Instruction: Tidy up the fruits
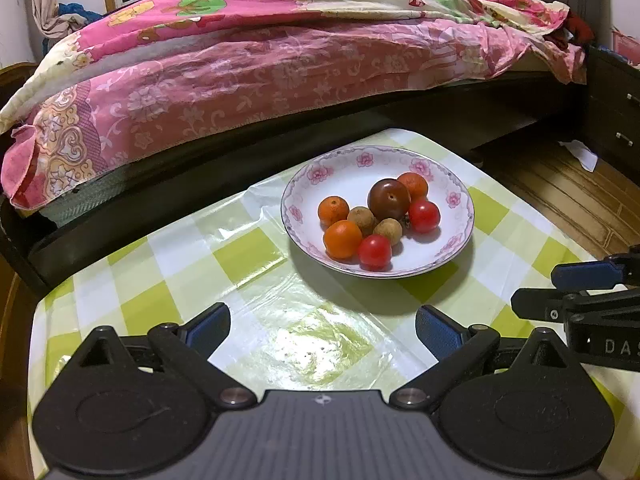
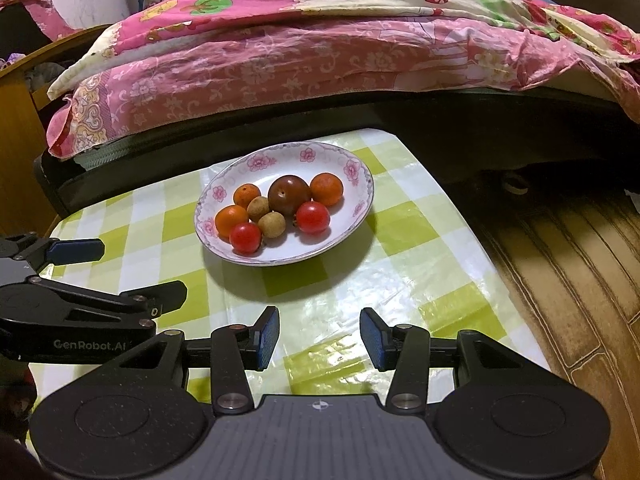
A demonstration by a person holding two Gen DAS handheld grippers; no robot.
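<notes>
checked table [image 1: 256,256] carries a floral plate [image 1: 348,168].

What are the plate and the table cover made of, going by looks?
Plate: looks like glazed ceramic or porcelain, though melamine is possible. It is white and glossy, with a printed pink flower border and a thin dark rim line.
Table cover: most likely plastic or vinyl sheet. It has a green and white check print, bright glare patches and stiff shiny creases, not a woven cloth look.
</notes>
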